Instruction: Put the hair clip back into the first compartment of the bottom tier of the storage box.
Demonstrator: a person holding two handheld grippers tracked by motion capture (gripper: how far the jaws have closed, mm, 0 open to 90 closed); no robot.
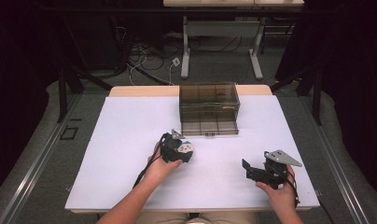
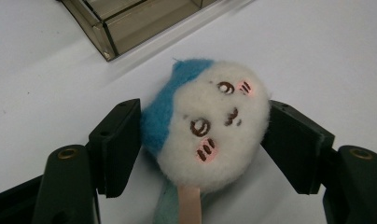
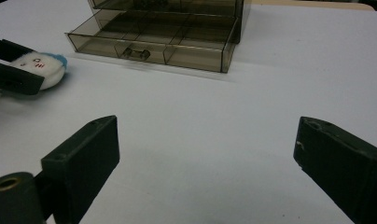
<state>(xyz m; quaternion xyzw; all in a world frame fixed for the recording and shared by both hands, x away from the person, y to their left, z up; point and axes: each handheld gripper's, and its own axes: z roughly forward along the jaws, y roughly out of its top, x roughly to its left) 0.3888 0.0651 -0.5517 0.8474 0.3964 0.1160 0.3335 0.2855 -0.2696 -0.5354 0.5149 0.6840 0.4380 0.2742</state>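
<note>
Plush head (image 2: pixel 210 123) between left gripper (image 2: pixel 205 140) jaws, touching both.

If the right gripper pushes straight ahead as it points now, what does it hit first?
Probably the smoked plastic drawer box: the right gripper faces its pulled-out bottom drawer across bare white table. Depth is uncertain.

Dark room; grey floor (image 1: pixel 32 154), tangled cables (image 1: pixel 144 58), white-legged desk (image 1: pixel 221 35) behind

Black gripper (image 1: pixel 178 150) bodies (grey three-cornered plates on top), bare forearms.
</note>
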